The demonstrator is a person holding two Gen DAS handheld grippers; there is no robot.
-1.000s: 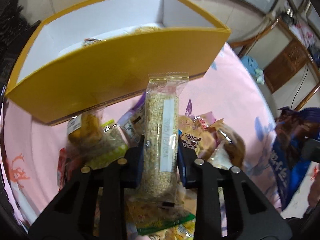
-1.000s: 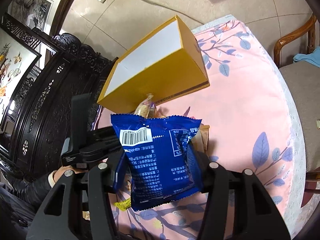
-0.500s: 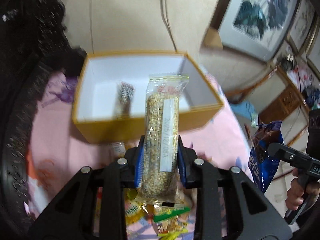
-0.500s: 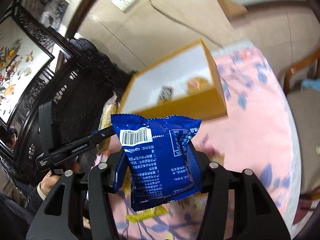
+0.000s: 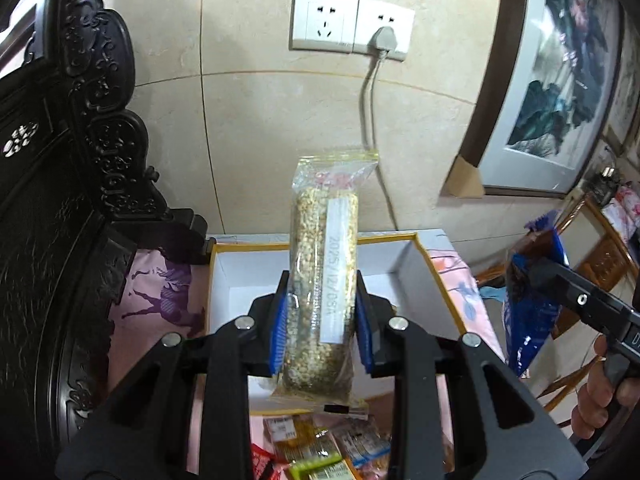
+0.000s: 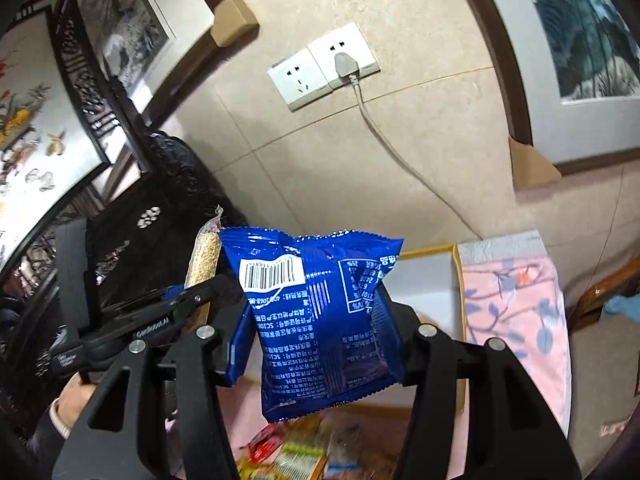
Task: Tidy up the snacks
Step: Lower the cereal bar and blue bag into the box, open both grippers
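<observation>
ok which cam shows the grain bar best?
Left wrist. The grain bar fills the centre, clamped upright in the left gripper, with its date label readable. In the right wrist view only a narrow edge of the bar shows, behind the blue snack bag held in the right gripper.

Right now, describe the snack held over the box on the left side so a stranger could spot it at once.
Start at the yellow-rimmed box with the white inside, on the pink tablecloth below the wall socket. Above its opening, the left hand-held gripper clamps a clear-wrapped grain bar standing upright. Unlike the blue foil packet in the right hand-held gripper, it is long, narrow, see-through, with a white date strip.
</observation>
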